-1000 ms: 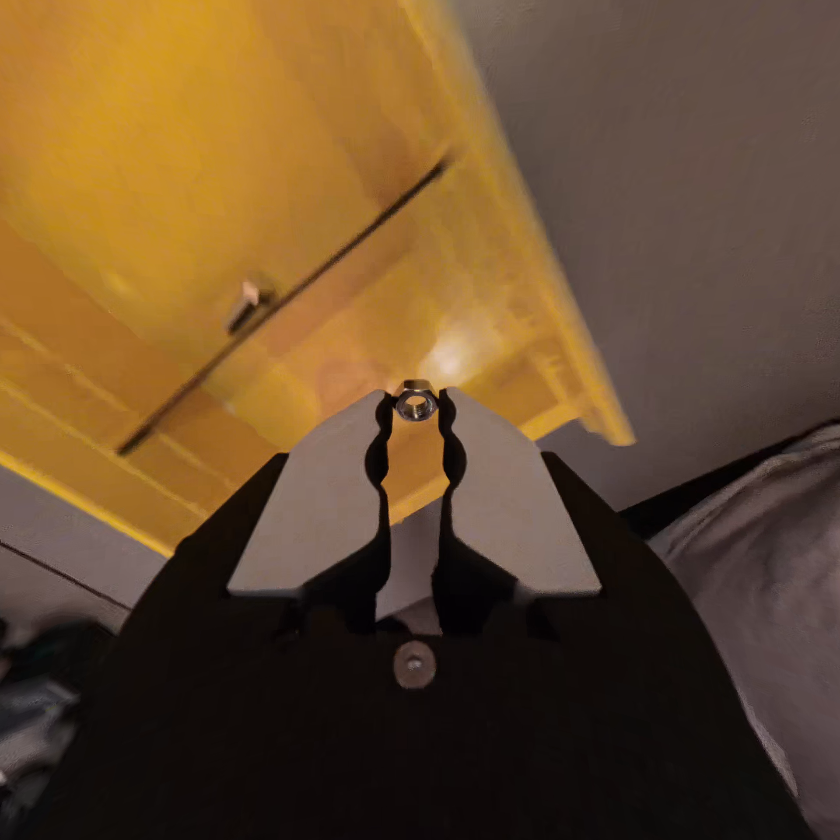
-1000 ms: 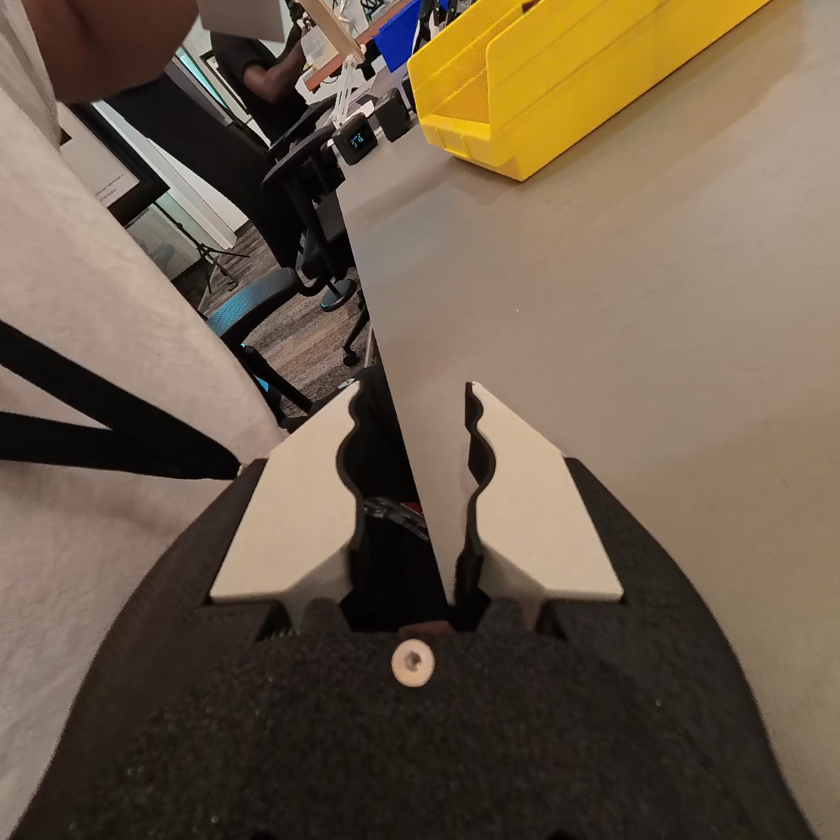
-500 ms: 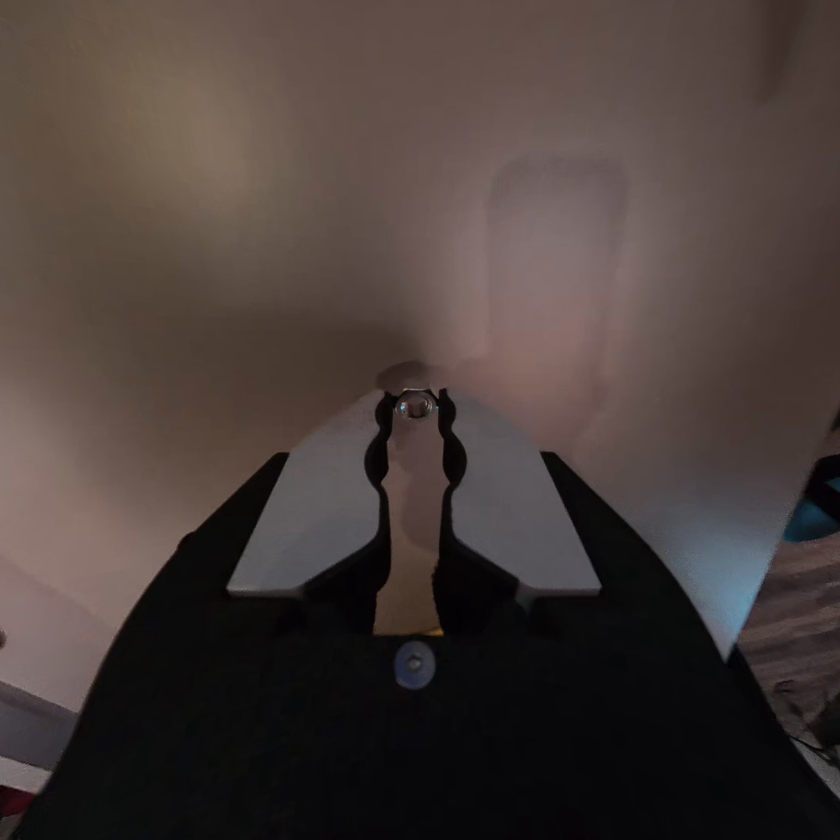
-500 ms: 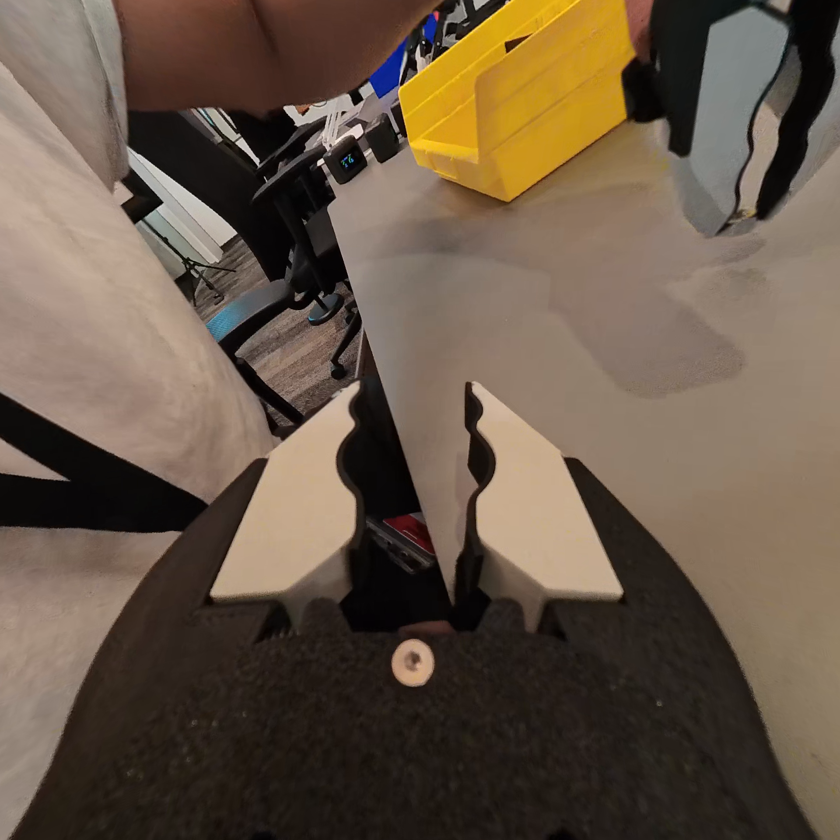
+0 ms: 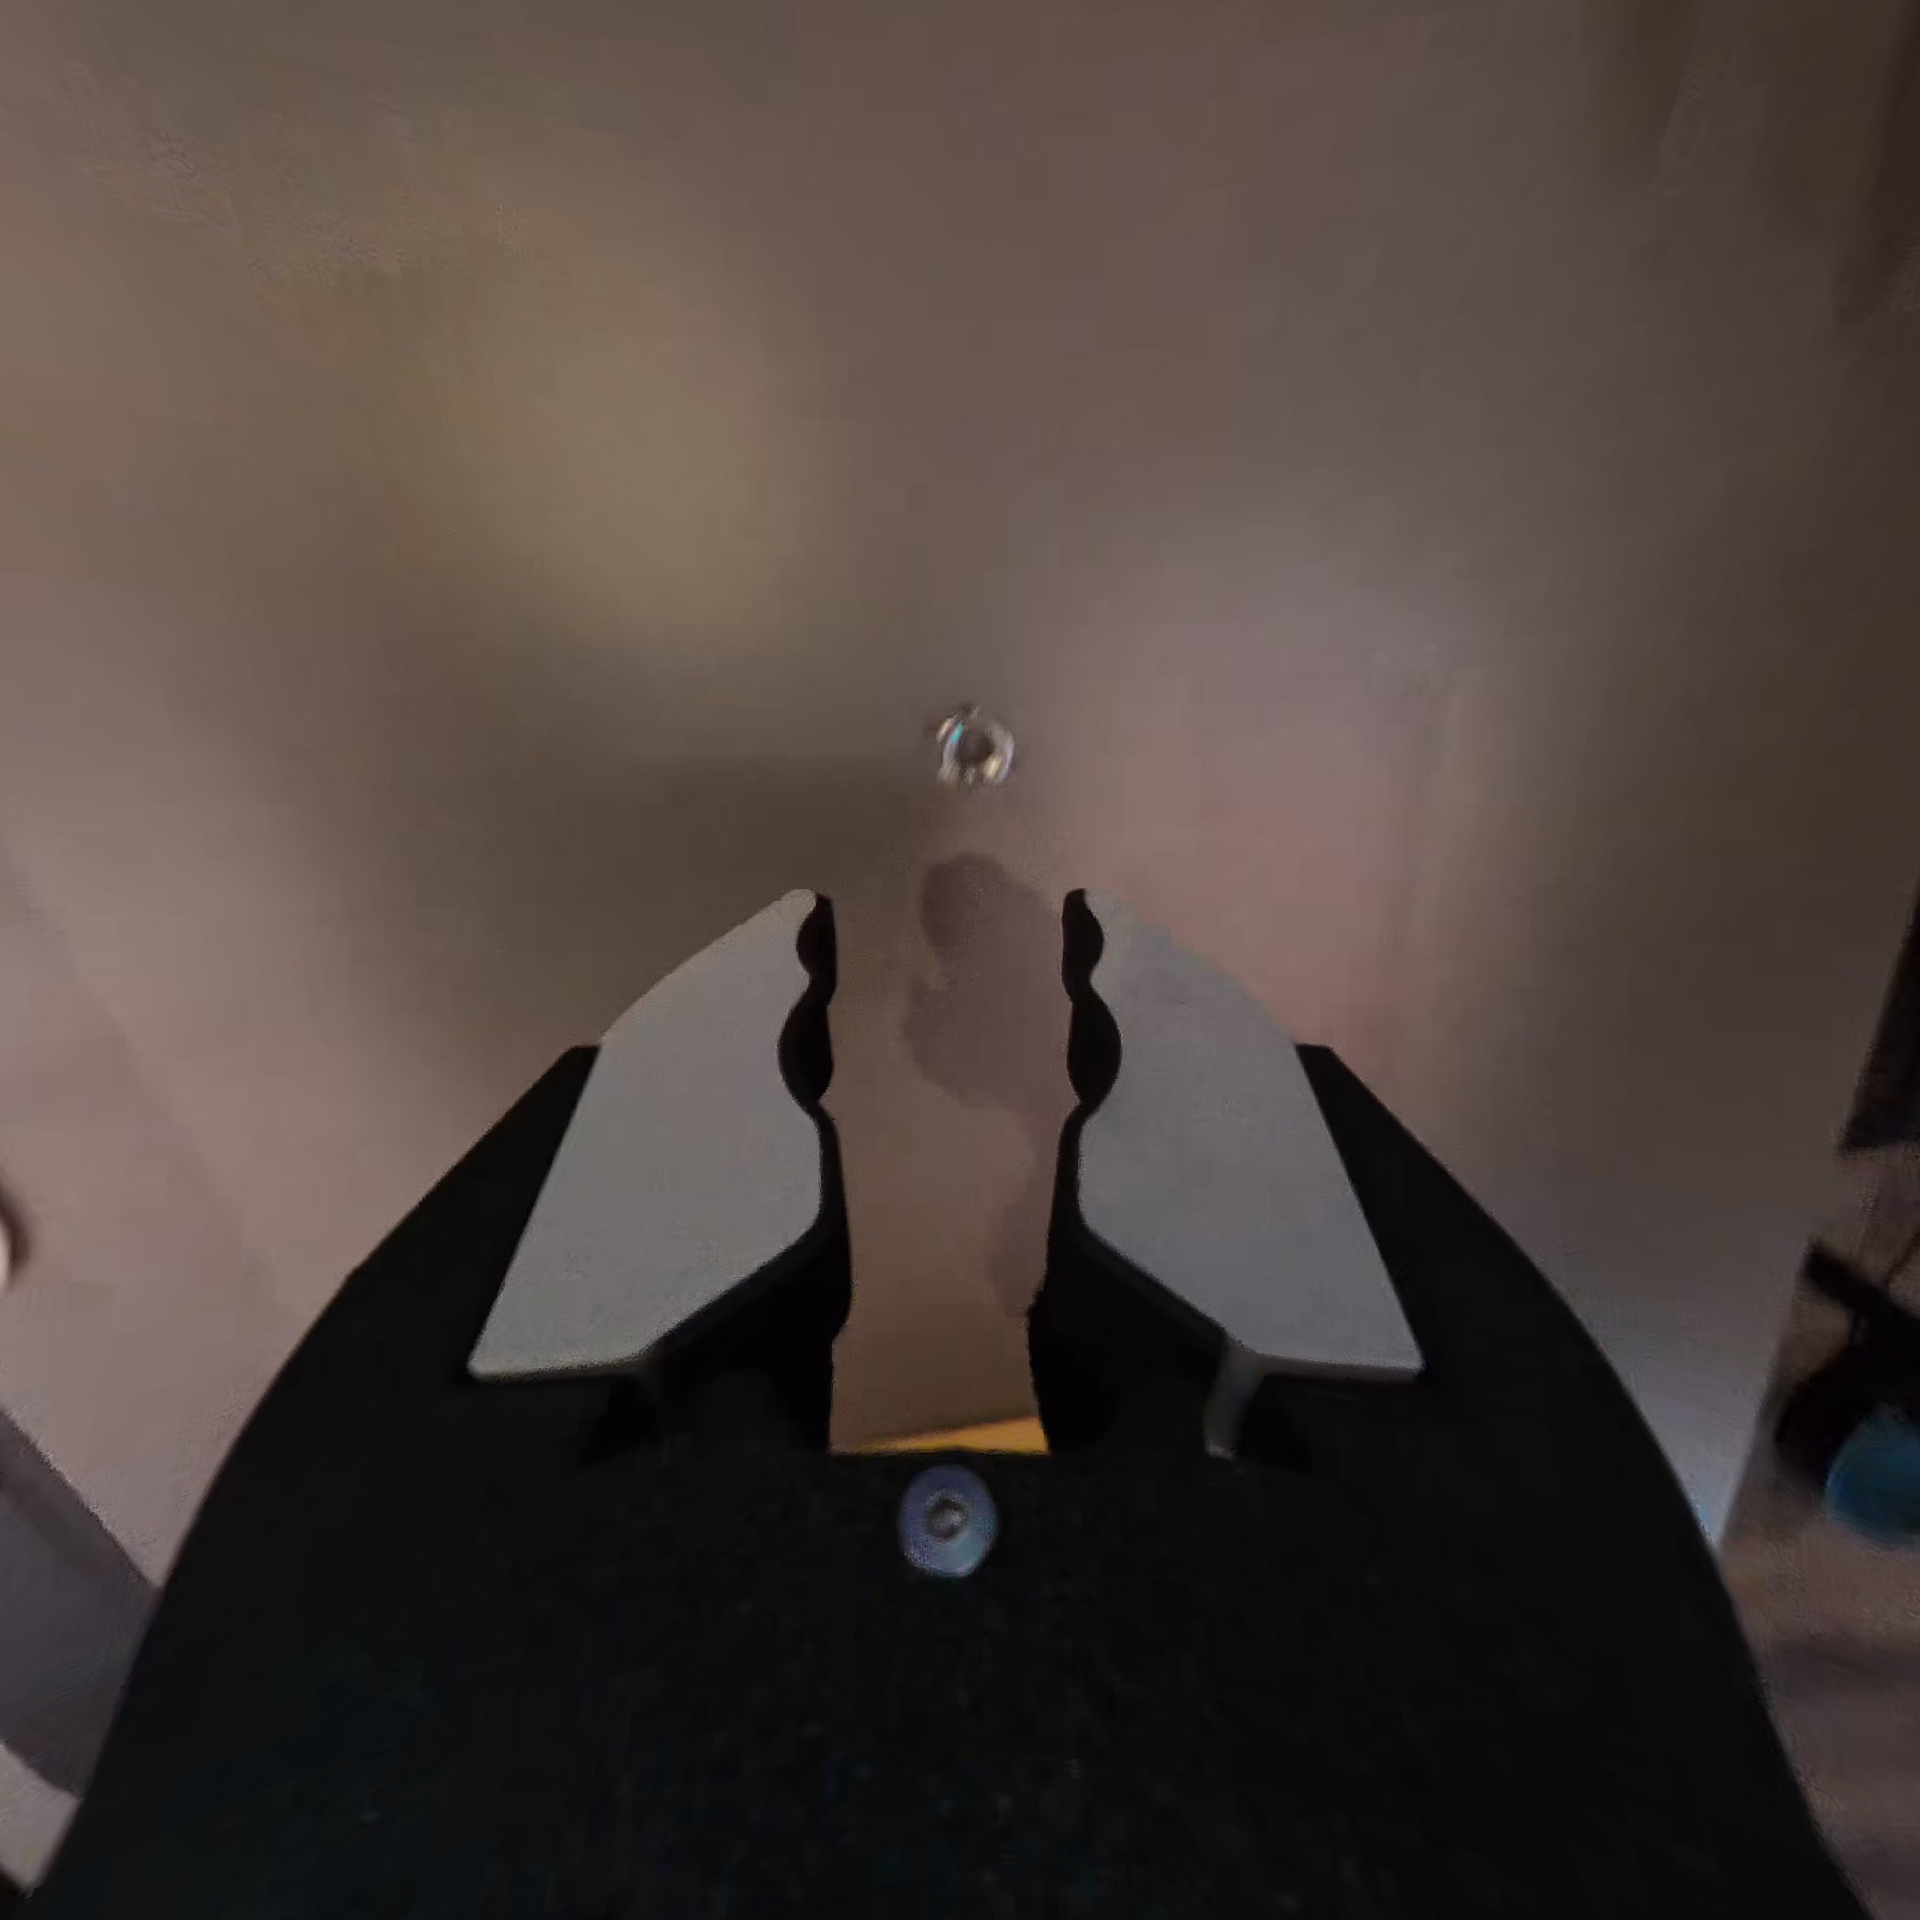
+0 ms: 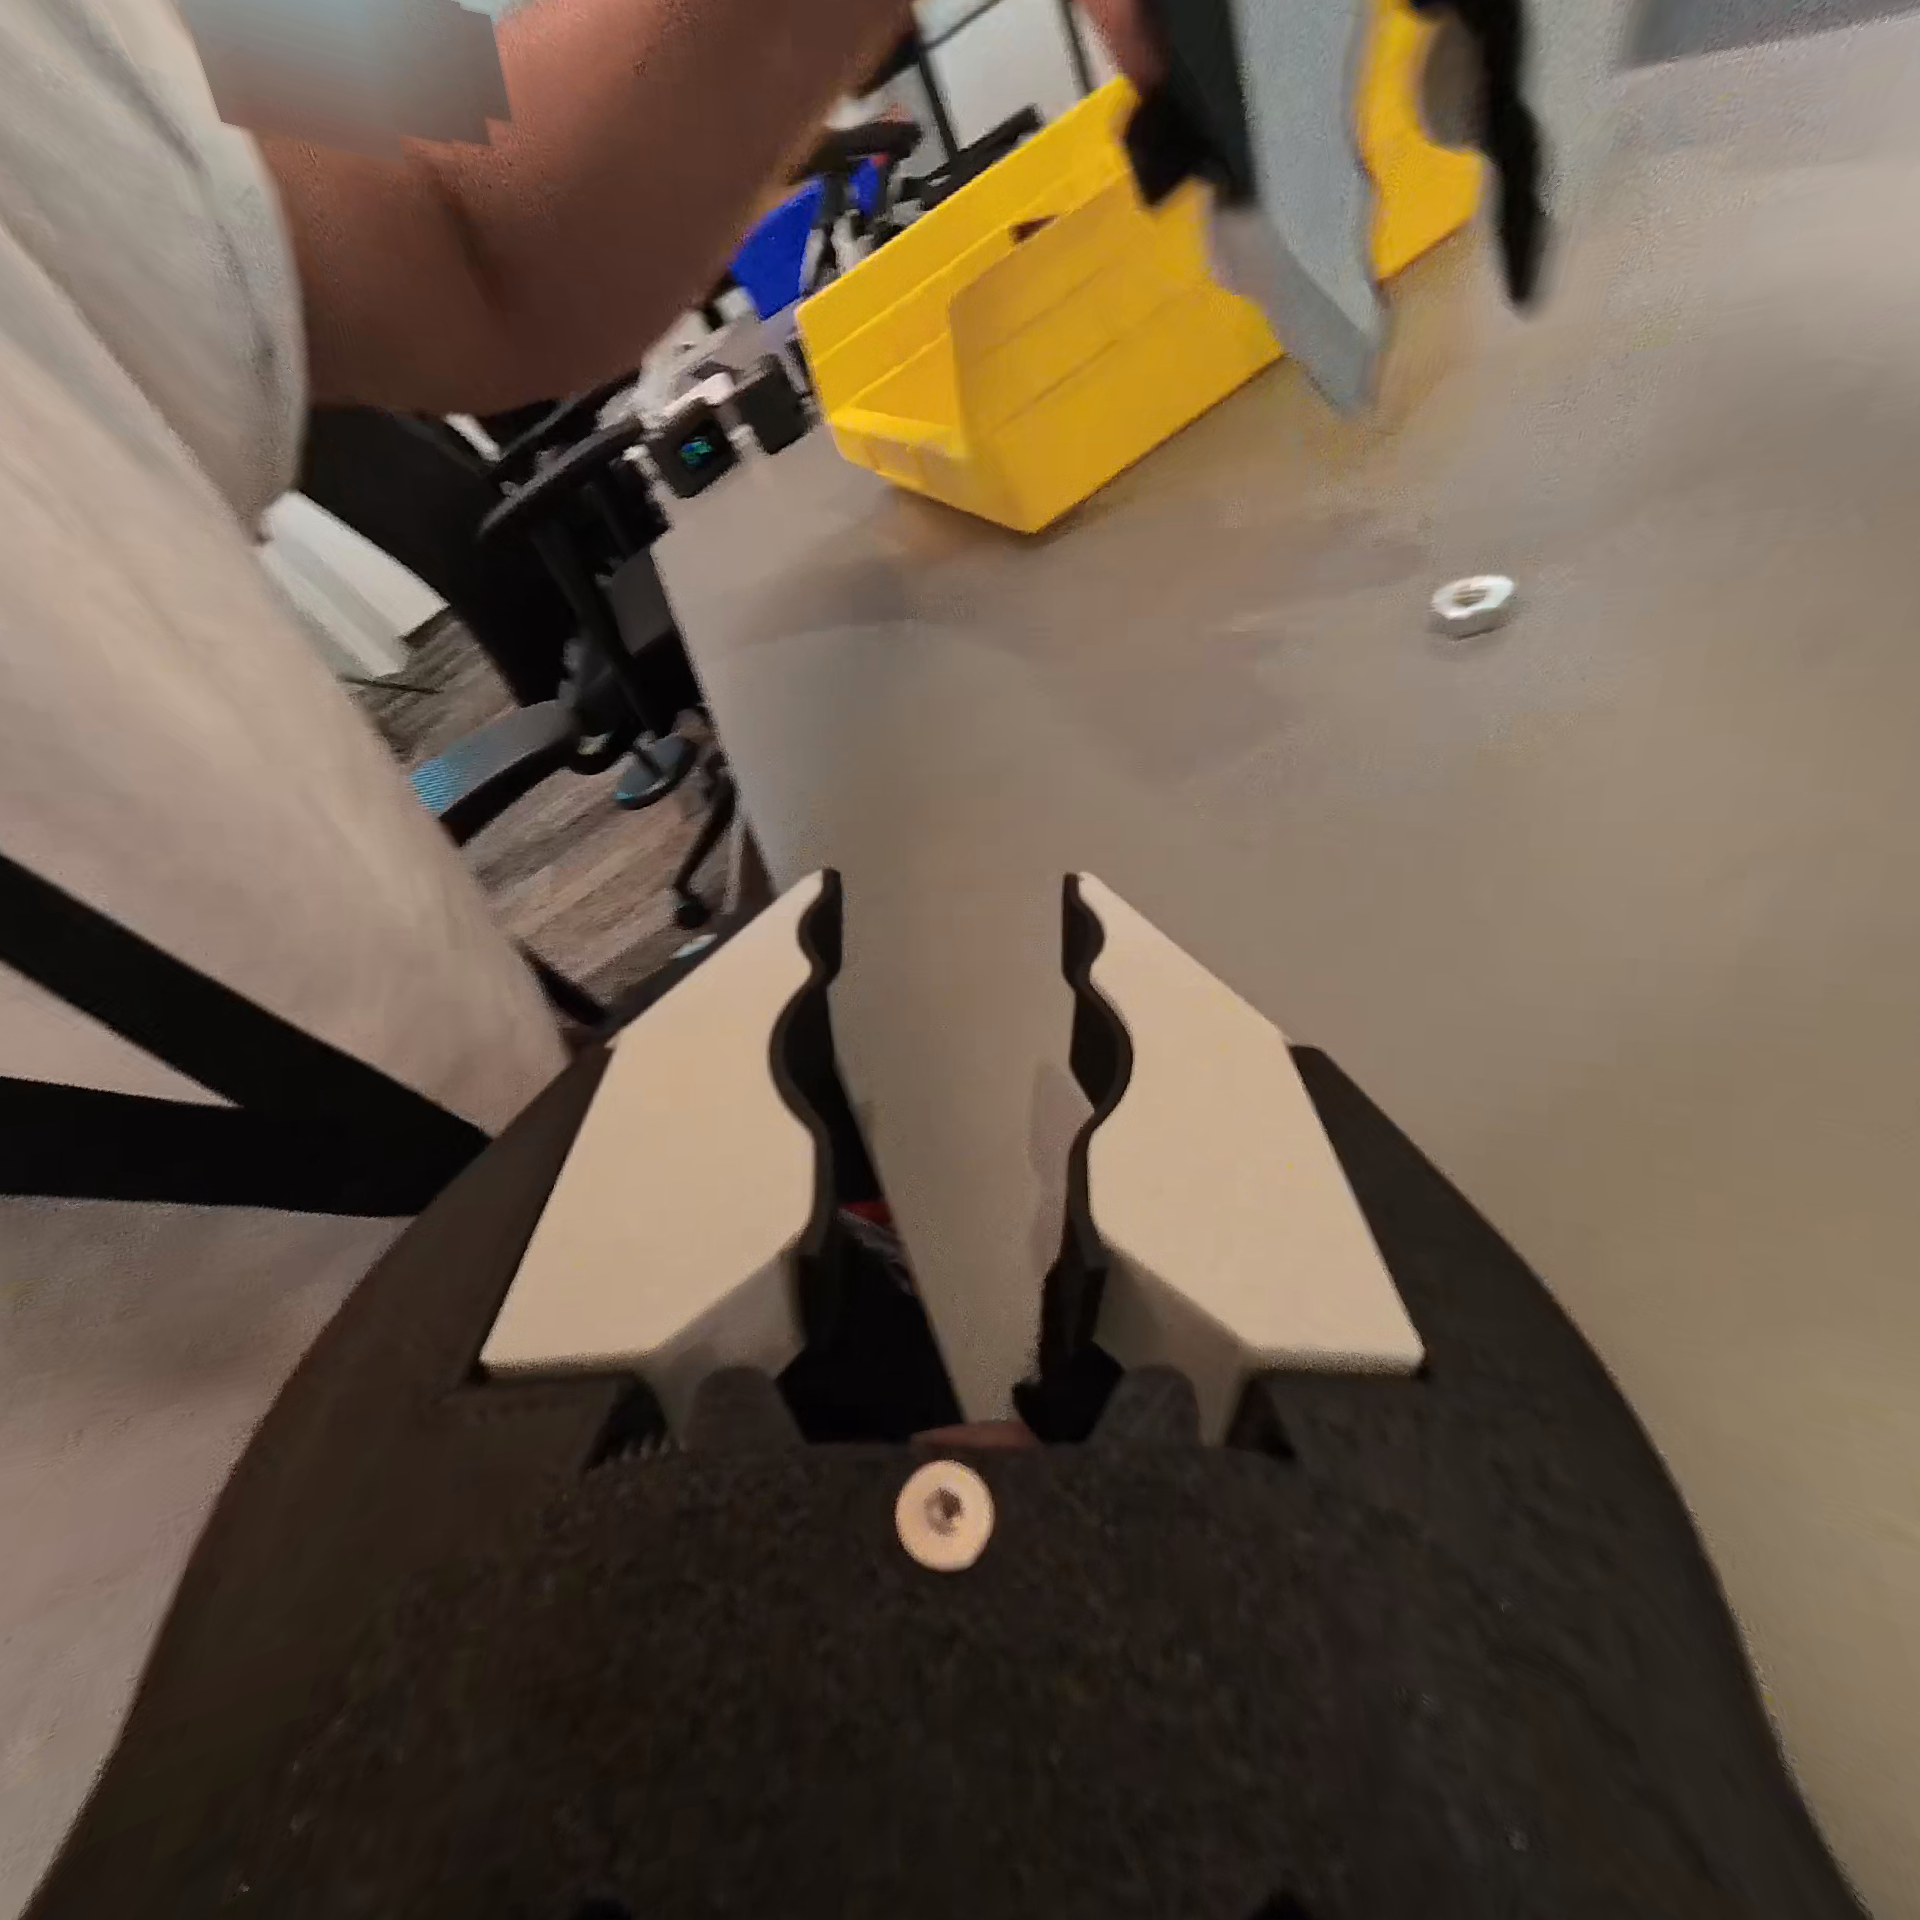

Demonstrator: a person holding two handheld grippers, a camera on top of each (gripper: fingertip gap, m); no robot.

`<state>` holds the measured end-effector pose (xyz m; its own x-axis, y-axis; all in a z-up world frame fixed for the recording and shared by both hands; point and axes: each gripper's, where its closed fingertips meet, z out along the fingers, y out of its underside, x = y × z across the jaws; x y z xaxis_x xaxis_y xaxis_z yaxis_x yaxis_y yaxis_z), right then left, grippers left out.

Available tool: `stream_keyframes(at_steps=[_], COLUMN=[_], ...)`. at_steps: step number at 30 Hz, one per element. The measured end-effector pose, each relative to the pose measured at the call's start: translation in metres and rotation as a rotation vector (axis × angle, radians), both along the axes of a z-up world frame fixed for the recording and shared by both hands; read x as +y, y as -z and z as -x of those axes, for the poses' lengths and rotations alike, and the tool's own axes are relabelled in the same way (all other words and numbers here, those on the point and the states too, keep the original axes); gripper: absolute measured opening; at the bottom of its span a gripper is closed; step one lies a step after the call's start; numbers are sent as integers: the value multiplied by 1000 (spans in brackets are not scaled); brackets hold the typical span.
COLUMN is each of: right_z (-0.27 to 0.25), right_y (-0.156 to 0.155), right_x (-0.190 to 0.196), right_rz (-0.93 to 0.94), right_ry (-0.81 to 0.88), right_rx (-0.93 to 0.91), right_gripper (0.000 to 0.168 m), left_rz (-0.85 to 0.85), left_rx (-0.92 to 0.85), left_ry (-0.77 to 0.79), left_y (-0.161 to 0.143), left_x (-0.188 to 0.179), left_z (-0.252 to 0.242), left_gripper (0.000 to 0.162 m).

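Note:
A small silver hex nut (image 5: pixel 974 748) lies on the grey table (image 5: pixel 520 468), just ahead of my left gripper (image 5: pixel 945 904). The left gripper is open, with nothing between its pads, and hangs above the nut. The nut also shows in the right wrist view (image 6: pixel 1470 604), lying on the table below the raised left gripper (image 6: pixel 1351 208). My right gripper (image 6: pixel 948 883) is open and holds nothing. It sits low near the table's left edge, well short of the nut.
A yellow plastic bin (image 6: pixel 1039 353) stands on the table (image 6: pixel 1351 935) behind the nut. A person's arm (image 6: pixel 540 249) and light shirt (image 6: pixel 156 727) fill the left. Office chairs (image 6: pixel 561 665) stand on the floor beyond the table edge.
The left gripper carried the nut from over the yellow bin to the bare table, then opened and lifted. The nut left the grasp and lies on the table. The right gripper barely moved.

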<state>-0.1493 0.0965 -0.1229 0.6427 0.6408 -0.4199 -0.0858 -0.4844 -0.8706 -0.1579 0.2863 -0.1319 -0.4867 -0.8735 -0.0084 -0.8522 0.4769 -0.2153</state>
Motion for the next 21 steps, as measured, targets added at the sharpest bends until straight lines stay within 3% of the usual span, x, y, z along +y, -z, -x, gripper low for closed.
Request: stream_keyframes(at_steps=[4,6,10,15,18,21], right_z=[-28,-34,-37,-43,-45,-44], right_y=[12,13,6,-3,-3,-15], right_x=[20,27,46,74,89,101], right_rz=[-53,-82,-89,-83,-104,-123], right_ry=[158,188,191,202,189,161], right_rx=[-174,-210,-154,-55,-114,-44], right_gripper=[42,42,42,42,42,42], left_rz=[-73,-132,-132,-35,-26,22], left_rx=[-155,-97,35,182,235,254], left_ry=[-306,-412,-523,-430,-310,-236], left_y=[-61,-65,-51,-22,-2,15], left_x=[82,124,180,203,210,212], left_z=[64,119,194,218,219,218], left_gripper=[49,62,52,39,39,41])
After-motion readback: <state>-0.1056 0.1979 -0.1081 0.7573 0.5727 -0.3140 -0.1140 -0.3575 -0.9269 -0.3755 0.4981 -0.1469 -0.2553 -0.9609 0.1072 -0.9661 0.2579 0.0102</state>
